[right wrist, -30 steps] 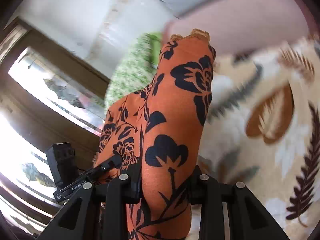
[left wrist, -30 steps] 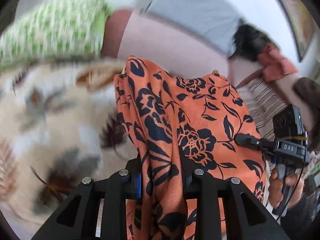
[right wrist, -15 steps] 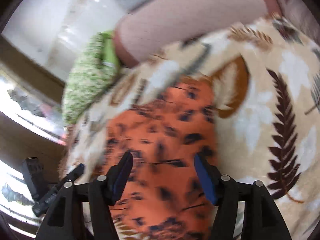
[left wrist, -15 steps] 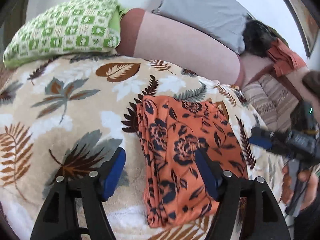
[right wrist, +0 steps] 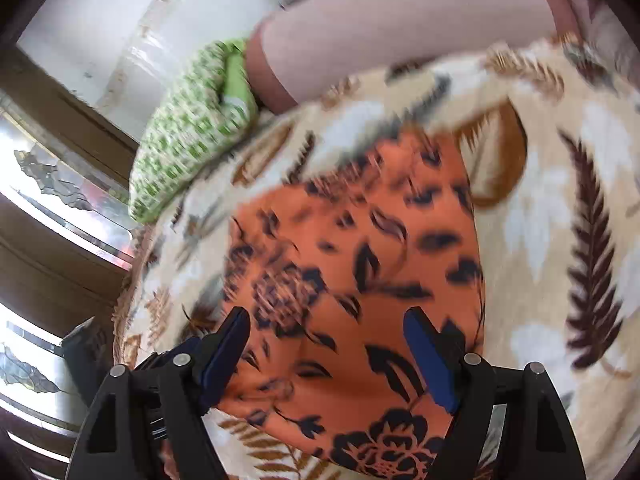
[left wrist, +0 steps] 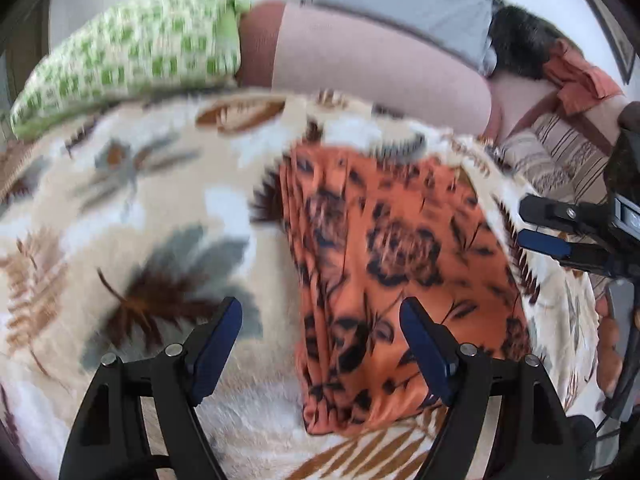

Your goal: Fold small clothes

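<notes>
Folded orange floral garment (left wrist: pixel 400 280), one piece, lies flat on leaf-print blanket (left wrist: pixel 120 208); left gripper (left wrist: pixel 320 340) and right gripper (right wrist: pixel 326 344) jaws opening, gripping nothing

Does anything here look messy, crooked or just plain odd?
Nothing stands out. The orange cloth with black flowers lies folded flat on the cream leaf-print blanket, released; the left gripper and right gripper are opening above it.

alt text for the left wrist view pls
A folded orange cloth with a dark floral print lies flat on a leaf-patterned blanket, free of the left tool, whose jaws are opening. A green checked pillow sits behind; the right tool shows at right.
</notes>
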